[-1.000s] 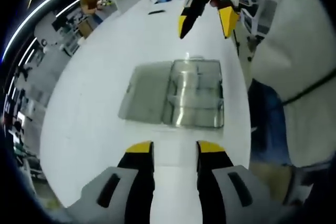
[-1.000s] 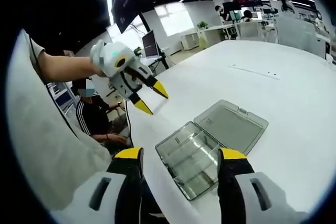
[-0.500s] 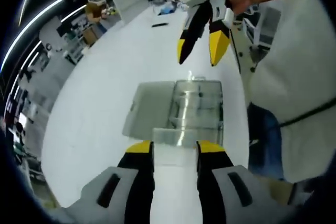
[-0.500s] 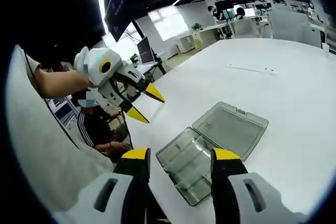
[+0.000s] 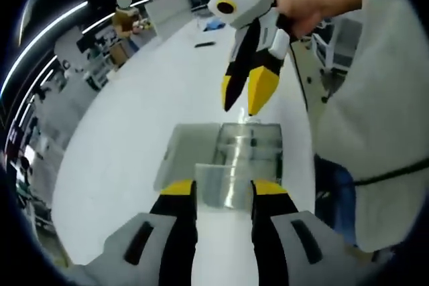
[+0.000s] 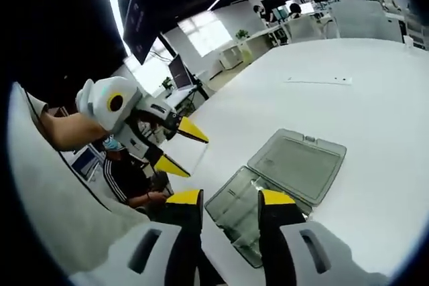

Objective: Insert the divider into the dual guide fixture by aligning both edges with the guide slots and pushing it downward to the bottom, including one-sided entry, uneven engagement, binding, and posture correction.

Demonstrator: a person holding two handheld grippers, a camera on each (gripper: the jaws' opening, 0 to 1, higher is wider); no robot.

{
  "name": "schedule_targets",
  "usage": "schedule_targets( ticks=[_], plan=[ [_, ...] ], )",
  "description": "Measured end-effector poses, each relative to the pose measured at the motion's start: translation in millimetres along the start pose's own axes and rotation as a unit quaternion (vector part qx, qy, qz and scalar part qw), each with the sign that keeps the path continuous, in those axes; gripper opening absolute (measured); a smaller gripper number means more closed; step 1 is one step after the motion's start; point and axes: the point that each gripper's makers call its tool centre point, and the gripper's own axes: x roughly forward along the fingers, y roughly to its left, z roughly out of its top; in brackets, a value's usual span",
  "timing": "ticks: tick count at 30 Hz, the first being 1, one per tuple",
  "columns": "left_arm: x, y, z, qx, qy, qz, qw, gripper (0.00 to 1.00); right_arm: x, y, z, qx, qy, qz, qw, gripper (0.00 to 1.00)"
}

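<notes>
A clear plastic case lies open on the white table, its ribbed tray (image 5: 251, 140) beside its flat lid (image 5: 188, 149). My left gripper (image 5: 222, 189) is shut on a clear divider plate (image 5: 224, 180), held by its two side edges. The plate's far edge overlaps the near rim of the tray. My right gripper (image 5: 244, 95) hangs tips-down above the tray's far side, open with a narrow gap and nothing in it. In the right gripper view, its jaws (image 6: 231, 199) frame the tray (image 6: 234, 209) and lid (image 6: 298, 162), with the left gripper (image 6: 182, 149) up to the left.
The table edge (image 6: 194, 165) runs close beside the tray, and a person (image 6: 127, 172) sits just past it. A white sleeve (image 5: 375, 98) fills the right side. A small dark object (image 5: 204, 45) and a thin strip (image 6: 318, 80) lie farther out on the table.
The right gripper's jaws have narrowed and it has come lower, over the tray. The left gripper has come nearer to the case, so the divider now overlaps the tray's near rim.
</notes>
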Motion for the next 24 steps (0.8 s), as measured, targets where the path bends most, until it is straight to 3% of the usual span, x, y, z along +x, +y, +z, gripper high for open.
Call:
schedule_targets(
  ticks=[24],
  plan=[
    [13,-8.1,26.7,0.029,-0.012,0.027,0.9991,0.27,9,25,13.8,0.055,-0.017,0.035,0.9977,0.14]
  ],
)
